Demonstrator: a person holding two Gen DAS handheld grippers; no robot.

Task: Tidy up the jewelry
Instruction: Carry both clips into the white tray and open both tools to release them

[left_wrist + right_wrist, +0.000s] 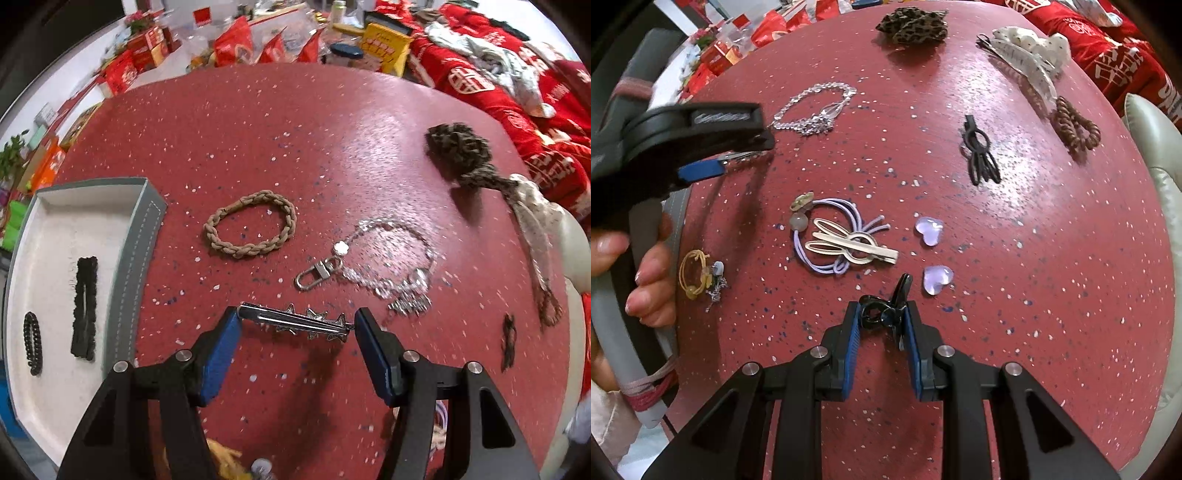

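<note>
Two grippers work over a red table (pixel 295 147) strewn with hair pieces.

The left gripper (pixel 297 325) has its fingers spread around a silver star clip (pixel 295 321) lying on the table, pads at its two ends; whether they press it I cannot tell. The right gripper (pixel 881 325) pinches a black claw clip (pixel 886 314) just above the table. The tray (pixel 147 229) at the left holds a black barrette (pixel 85 306) and a black coil (pixel 32 343).

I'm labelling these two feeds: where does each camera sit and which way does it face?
Left wrist: on the left claw, looking steeply down at a star hair clip and tray; only its fingers show.
Right wrist: on the right claw, looking down at a black clip; the left hand shows.
Shared: red table, crystal chain.
</note>
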